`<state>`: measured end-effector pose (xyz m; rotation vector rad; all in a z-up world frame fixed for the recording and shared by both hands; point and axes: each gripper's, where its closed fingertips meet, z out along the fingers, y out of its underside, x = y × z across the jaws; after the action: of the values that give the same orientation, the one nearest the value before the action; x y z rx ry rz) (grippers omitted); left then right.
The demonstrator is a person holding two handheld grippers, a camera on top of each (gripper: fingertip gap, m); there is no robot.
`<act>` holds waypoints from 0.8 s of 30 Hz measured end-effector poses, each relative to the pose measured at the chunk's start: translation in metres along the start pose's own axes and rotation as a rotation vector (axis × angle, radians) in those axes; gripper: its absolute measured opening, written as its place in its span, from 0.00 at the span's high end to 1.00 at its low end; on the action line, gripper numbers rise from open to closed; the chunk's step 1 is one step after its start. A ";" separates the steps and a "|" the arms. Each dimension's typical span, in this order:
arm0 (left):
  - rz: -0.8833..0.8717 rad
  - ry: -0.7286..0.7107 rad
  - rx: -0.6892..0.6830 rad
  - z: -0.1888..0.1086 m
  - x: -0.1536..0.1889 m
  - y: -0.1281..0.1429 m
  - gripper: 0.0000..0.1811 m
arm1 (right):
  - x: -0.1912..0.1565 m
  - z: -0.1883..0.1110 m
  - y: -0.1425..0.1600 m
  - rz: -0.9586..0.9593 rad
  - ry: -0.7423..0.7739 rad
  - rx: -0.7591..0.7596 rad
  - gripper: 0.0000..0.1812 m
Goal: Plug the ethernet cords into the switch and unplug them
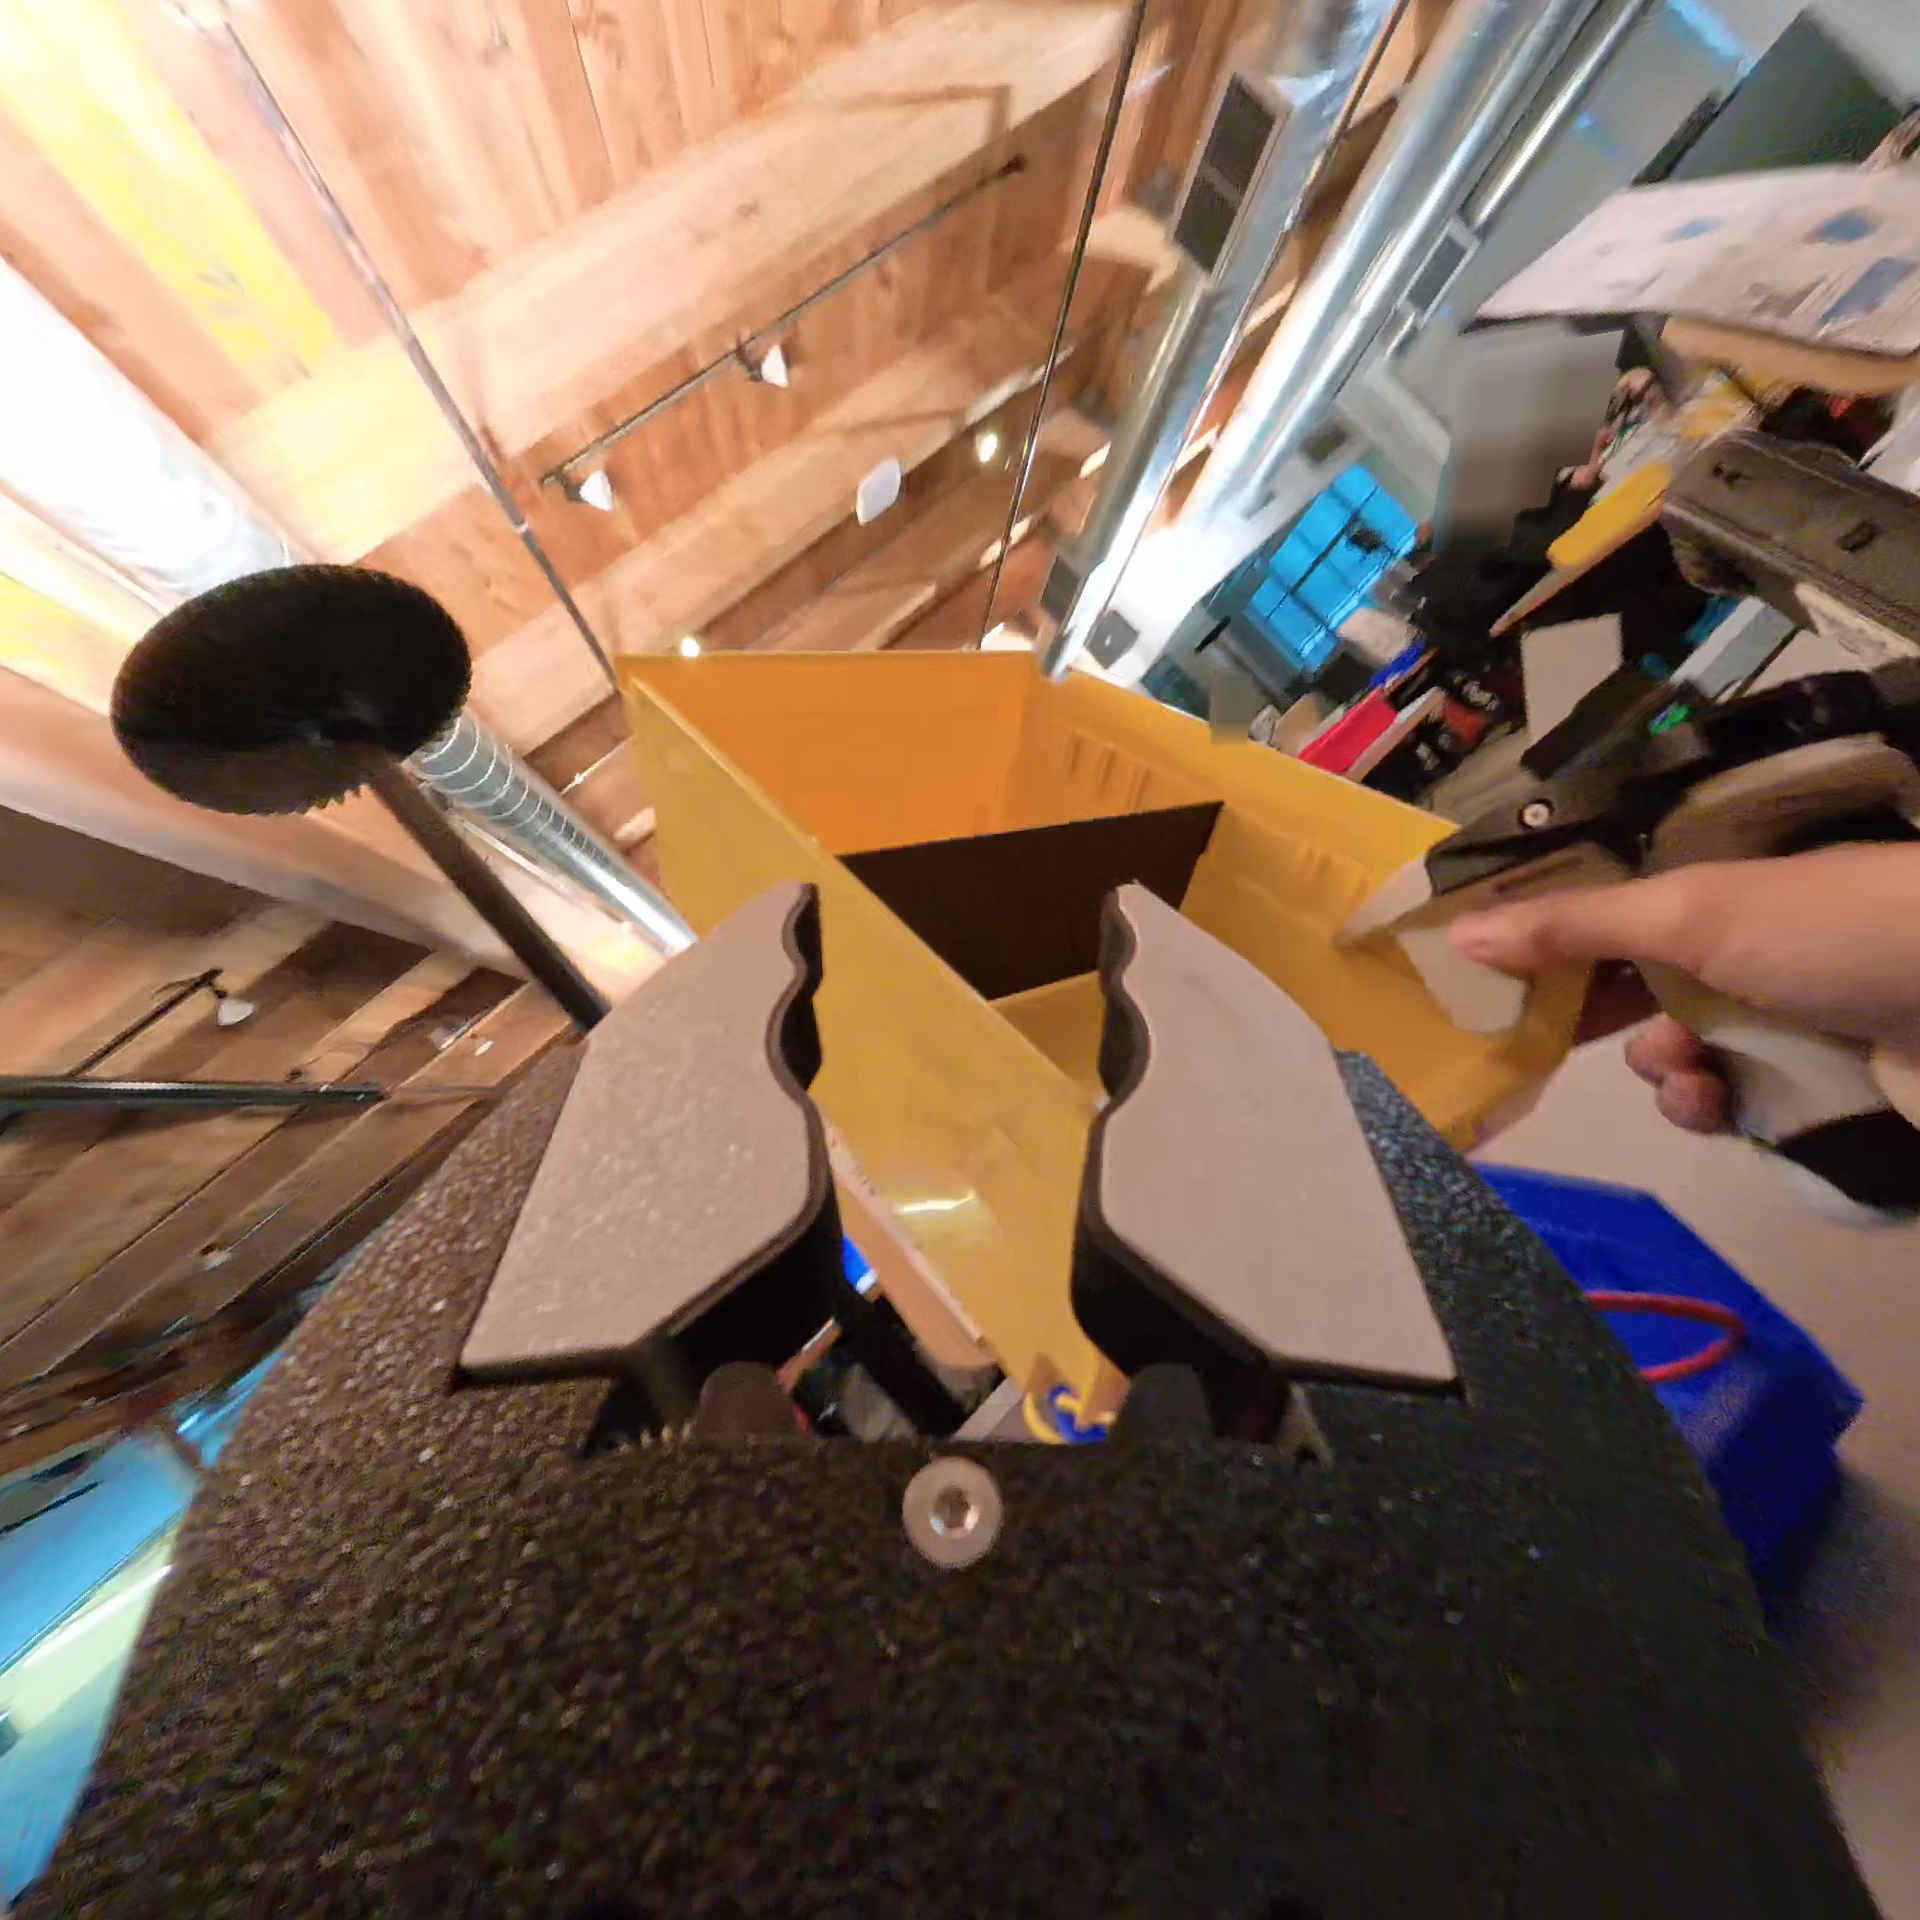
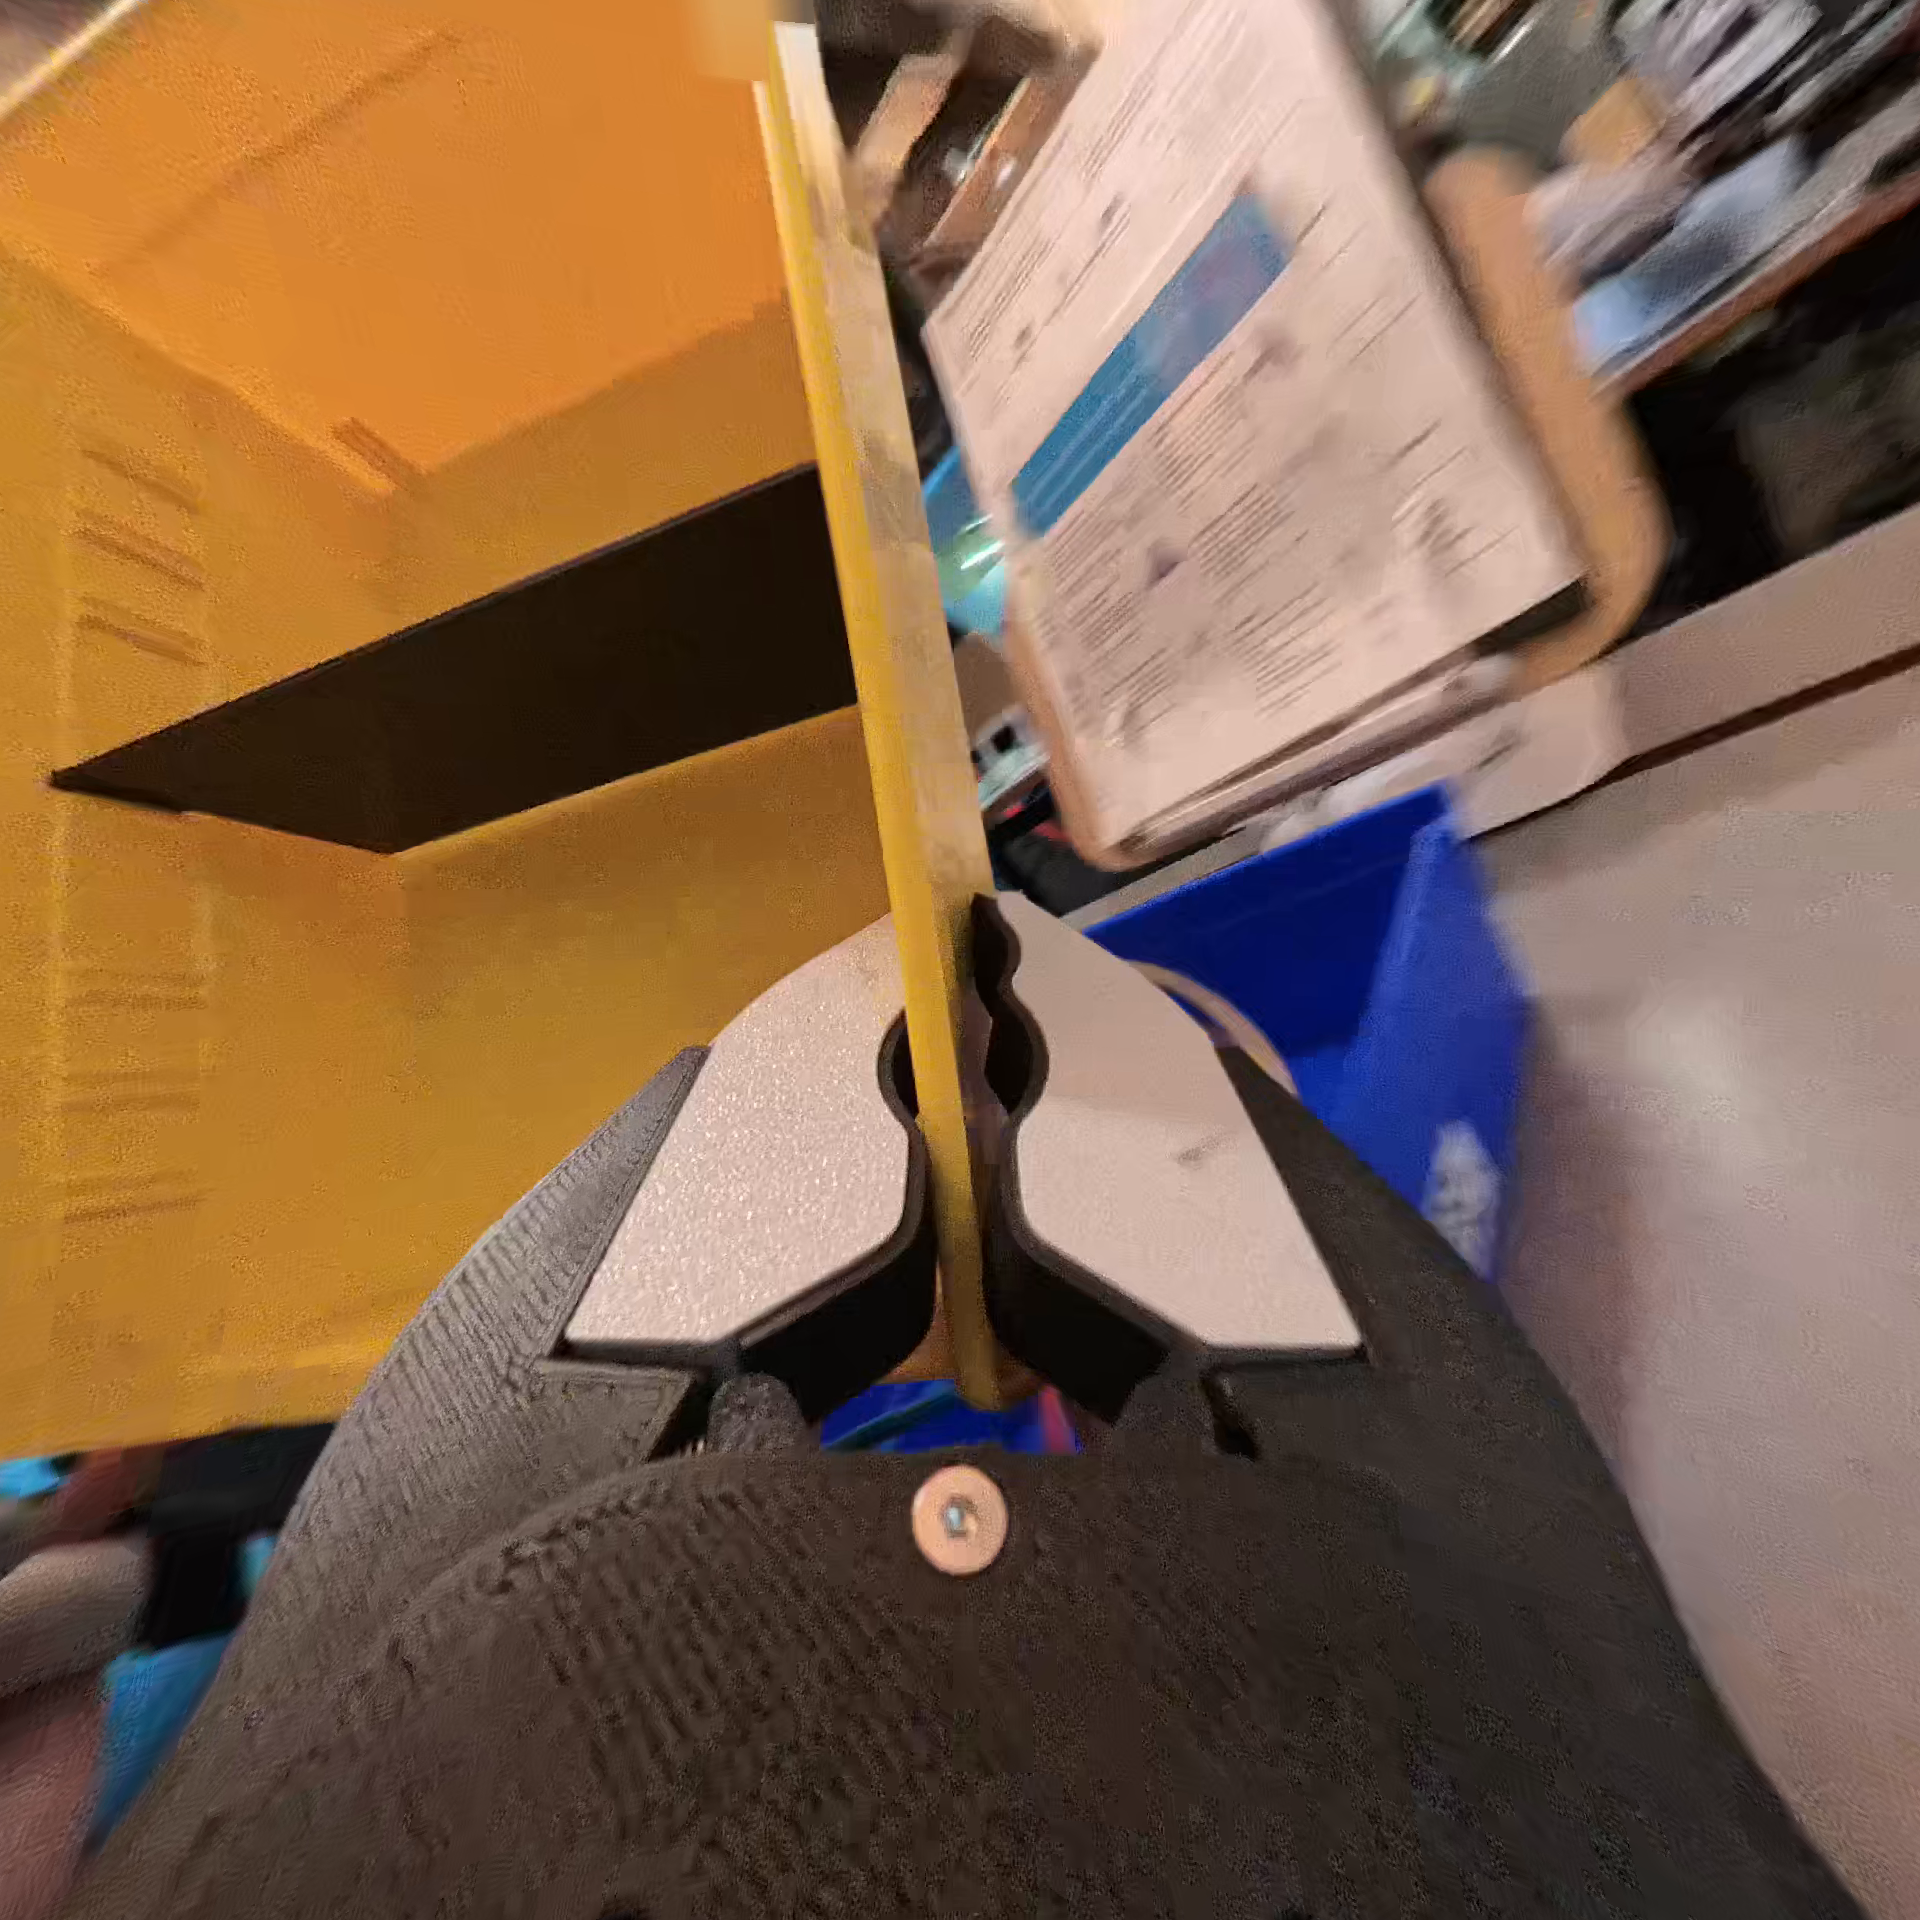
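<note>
No switch or ethernet cord shows clearly in either view. A yellow plastic bin (image 1: 883,727) with a black divider (image 1: 1018,883) is tilted up in front of both cameras. My left gripper (image 1: 961,914) is open, and one thin wall of the bin passes through the wide gap between its fingers. My right gripper (image 2: 951,935) is shut on another wall of the yellow bin (image 2: 312,1039), edge-on between the pads. The right gripper also shows in the left wrist view (image 1: 1382,925), held by a person's hand (image 1: 1662,935). The divider (image 2: 468,707) crosses the bin's inside.
A blue bin (image 1: 1683,1403) with a red cable loop (image 1: 1662,1340) sits low on the right, also seen in the right wrist view (image 2: 1351,956). A printed white board (image 2: 1247,468) leans behind it. A black disc on a rod (image 1: 291,686) stands at the left. Both views are motion-blurred.
</note>
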<state>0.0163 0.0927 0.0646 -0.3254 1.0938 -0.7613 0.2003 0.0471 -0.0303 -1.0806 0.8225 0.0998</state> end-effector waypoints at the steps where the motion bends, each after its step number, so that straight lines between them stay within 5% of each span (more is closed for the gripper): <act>1: -0.019 0.009 0.026 -0.001 0.003 -0.001 0.72 | 0.012 -0.006 -0.015 -0.044 0.048 0.022 0.97; 5: -0.173 0.072 -0.015 -0.002 0.011 0.027 0.69 | 0.061 -0.034 -0.075 -0.106 0.164 0.110 0.97; 12: -0.566 0.051 -0.498 -0.024 0.016 0.181 0.62 | 0.171 -0.110 -0.163 -0.314 0.544 0.145 0.97; 17: -0.882 0.119 -0.671 -0.042 0.051 0.240 0.58 | 0.260 -0.155 -0.166 -0.357 0.776 0.000 0.97; 24: -0.999 0.203 -0.764 -0.028 0.082 0.265 0.64 | 0.342 -0.177 -0.152 -0.257 0.958 -0.169 0.97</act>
<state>0.1152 0.2265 -0.1587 -1.5471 1.3803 -1.2332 0.4141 -0.2772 -0.1731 -1.3927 1.5297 -0.6218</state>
